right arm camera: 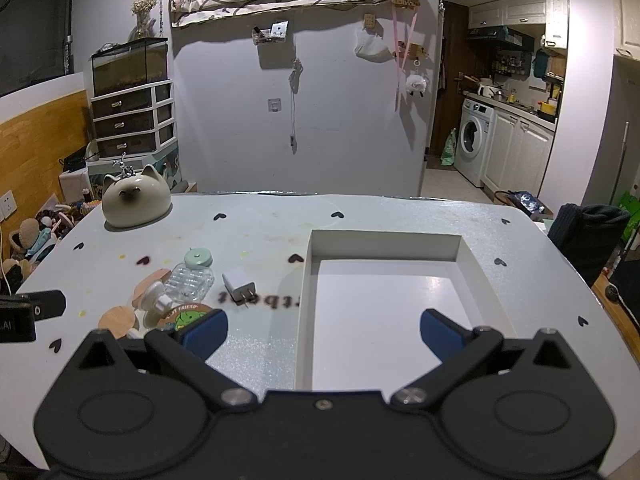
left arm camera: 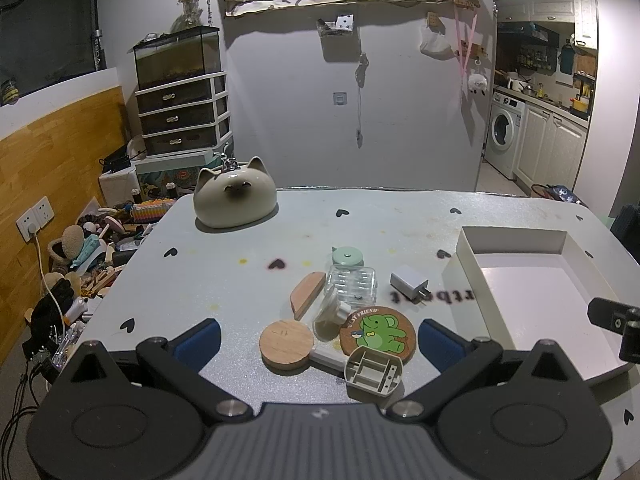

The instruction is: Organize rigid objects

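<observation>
Both grippers, left (left arm camera: pixel 320 340) and right (right arm camera: pixel 324 334), jaws spread, holding nothing; clutter pile by coaster (left arm camera: pixel 378 333), white box (right arm camera: pixel 384 300) beside it.

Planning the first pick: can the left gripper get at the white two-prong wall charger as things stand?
Probably yes. The left gripper is open and empty, and the white two-prong wall charger lies alone on the table, apart from the clear plastic bottle and round elephant coaster; it must pass over the nearer clutter.
</observation>
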